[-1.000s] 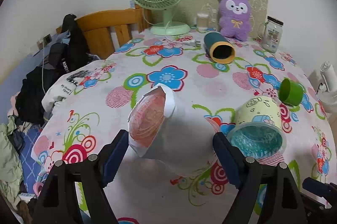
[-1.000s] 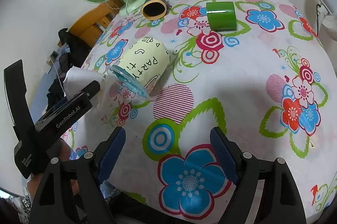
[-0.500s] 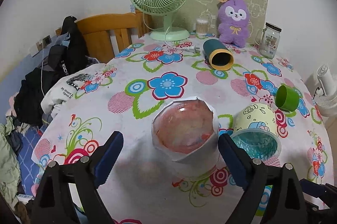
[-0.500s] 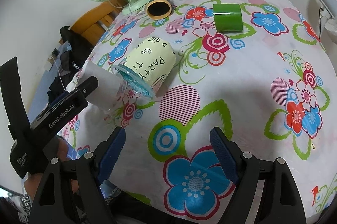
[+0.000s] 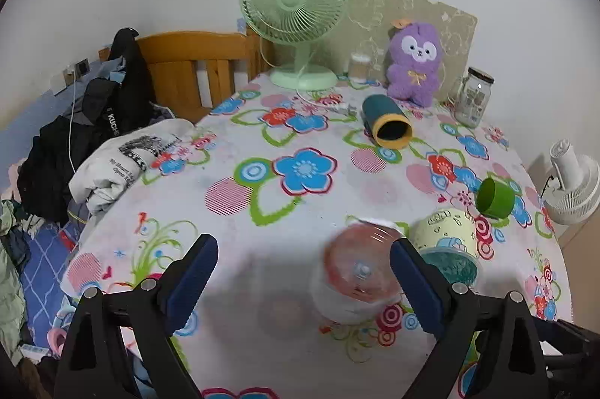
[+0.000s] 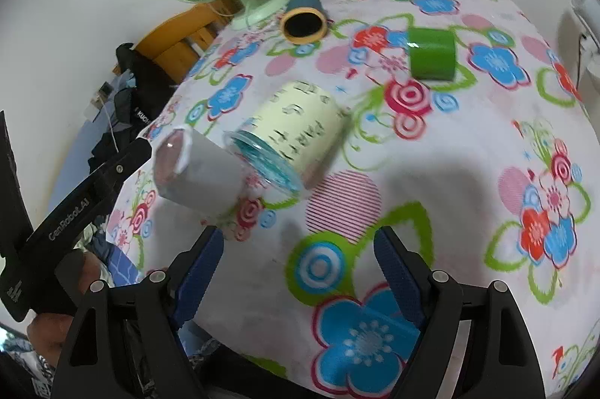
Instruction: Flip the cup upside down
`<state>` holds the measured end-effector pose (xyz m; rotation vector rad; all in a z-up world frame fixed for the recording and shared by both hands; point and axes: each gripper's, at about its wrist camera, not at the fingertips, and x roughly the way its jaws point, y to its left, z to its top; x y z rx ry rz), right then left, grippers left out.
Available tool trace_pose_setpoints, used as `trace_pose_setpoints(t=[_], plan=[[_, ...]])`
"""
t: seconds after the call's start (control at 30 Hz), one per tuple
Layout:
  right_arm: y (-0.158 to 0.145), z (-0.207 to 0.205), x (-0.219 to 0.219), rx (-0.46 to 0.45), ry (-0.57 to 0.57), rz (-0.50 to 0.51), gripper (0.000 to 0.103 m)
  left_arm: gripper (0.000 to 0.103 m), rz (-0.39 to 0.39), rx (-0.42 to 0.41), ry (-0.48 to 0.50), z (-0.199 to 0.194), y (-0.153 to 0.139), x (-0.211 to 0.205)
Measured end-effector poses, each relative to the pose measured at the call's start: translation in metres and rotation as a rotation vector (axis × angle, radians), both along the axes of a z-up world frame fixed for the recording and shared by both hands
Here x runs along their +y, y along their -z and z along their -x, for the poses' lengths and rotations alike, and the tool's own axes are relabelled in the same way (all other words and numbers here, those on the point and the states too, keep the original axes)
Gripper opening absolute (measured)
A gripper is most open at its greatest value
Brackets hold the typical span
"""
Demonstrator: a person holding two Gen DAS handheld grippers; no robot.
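A white paper-wrapped cup [image 5: 356,281] with a reddish inside sits tilted on the flowered tablecloth, its mouth towards the left camera; it is blurred. It also shows in the right wrist view [image 6: 198,174], leaning, next to the left gripper's finger. My left gripper [image 5: 303,281] is open and holds nothing; the cup lies by its right finger [image 5: 412,282]. My right gripper [image 6: 298,271] is open and empty above the near part of the table. A pale yellow cup [image 6: 296,132] lies on its side against the white cup.
A green cup [image 6: 431,52] and a dark teal cup [image 6: 304,18] lie on their sides farther back. A green fan [image 5: 296,12], a purple plush toy [image 5: 414,61] and a glass jar [image 5: 473,97] stand at the far edge. Clothes [image 5: 112,144] hang over the left edge.
The white cup has left the left gripper's fingers, turned and dropped to the cloth at the right. The left gripper has pulled back and up. The right gripper moved slightly closer.
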<state>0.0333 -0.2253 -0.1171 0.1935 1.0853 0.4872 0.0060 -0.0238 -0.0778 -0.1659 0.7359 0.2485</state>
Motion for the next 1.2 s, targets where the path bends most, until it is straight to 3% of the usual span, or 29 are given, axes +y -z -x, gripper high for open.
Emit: trace_pose_setpoints(t=[0.47,0.87,0.9,0.97,1.2], plan=[[-0.035,-0.001,0.061,-0.127,-0.11,0.036,0.084,0.097,0.039,-0.03,-0.015,0.019,-0.014,0.045],[-0.089,0.023,0.074,-0.339,-0.089,0.085,0.085,0.103,-0.001,-0.132,0.012,0.041,-0.047,0.048],[-0.093,0.025,0.072,-0.354,-0.082,0.089,0.085,0.103,-0.002,-0.137,0.015,0.042,-0.049,0.047],[-0.1,0.031,0.069,-0.387,-0.064,0.099,0.098,0.103,-0.006,-0.148,0.028,0.044,-0.053,0.044],[-0.121,0.049,0.058,-0.499,-0.015,0.121,0.102,0.103,-0.021,-0.183,0.065,0.049,-0.067,0.031]])
